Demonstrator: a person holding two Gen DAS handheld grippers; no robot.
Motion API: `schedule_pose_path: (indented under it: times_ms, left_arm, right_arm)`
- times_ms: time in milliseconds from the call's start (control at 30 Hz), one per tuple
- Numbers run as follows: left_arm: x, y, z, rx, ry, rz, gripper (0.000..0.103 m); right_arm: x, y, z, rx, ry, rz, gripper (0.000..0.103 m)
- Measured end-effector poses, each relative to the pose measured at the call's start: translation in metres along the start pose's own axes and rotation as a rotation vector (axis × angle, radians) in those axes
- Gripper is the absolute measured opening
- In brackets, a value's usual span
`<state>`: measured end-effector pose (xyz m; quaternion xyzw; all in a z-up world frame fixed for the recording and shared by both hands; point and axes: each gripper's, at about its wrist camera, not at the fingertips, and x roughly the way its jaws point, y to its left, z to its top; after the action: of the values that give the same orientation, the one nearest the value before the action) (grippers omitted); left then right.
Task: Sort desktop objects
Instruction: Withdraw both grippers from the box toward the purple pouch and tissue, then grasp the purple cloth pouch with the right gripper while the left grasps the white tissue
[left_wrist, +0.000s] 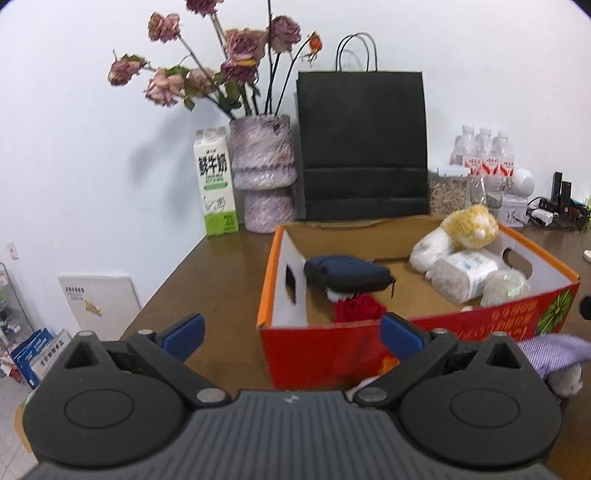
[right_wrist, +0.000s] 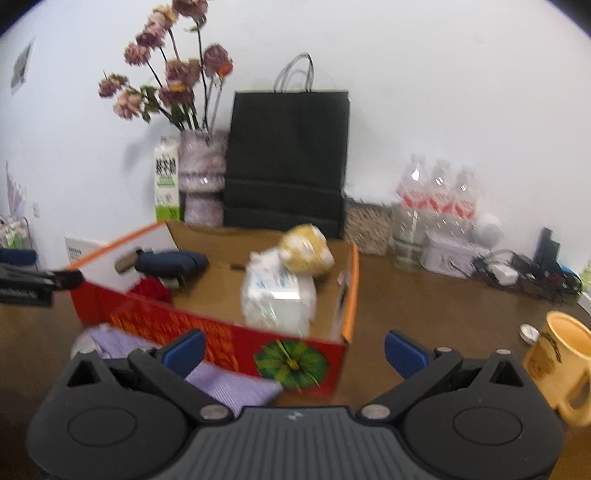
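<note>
Left hand-held gripper (left_wrist: 291, 334): spread wide, empty; before red cardboard box (left_wrist: 332, 354)
Right hand-held gripper (right_wrist: 294, 349): spread wide, empty; yellow ceramic mug (right_wrist: 559, 363) beside it

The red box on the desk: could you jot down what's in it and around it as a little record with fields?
container: red box, open top, on brown table
inside: yellow-white plush toy, tissue pack, dark blue pouch, red item
outside, in front: purple cloth
outside, right: yellow mug
behind: black paper bag, vase of dried roses, milk carton
left gripper: open, empty
right gripper: open, empty
</note>
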<state>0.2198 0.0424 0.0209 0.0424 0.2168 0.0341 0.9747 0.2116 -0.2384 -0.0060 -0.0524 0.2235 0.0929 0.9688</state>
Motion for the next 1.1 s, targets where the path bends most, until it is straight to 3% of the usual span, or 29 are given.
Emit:
schedule_pose_path:
  times_ms: [500, 1100]
  left_arm:
    - [-0.009, 0.016, -0.037, -0.044, 0.124, -0.021, 0.103]
    - [-0.014, 0.004, -0.042, -0.019, 0.131, -0.065, 0.103]
  right_arm:
    - [0.001, -0.003, -0.048, 0.008, 0.161, 0.019, 0.103]
    - [0.021, 0.03, -0.03, -0.001, 0.144, 0.129, 0.102]
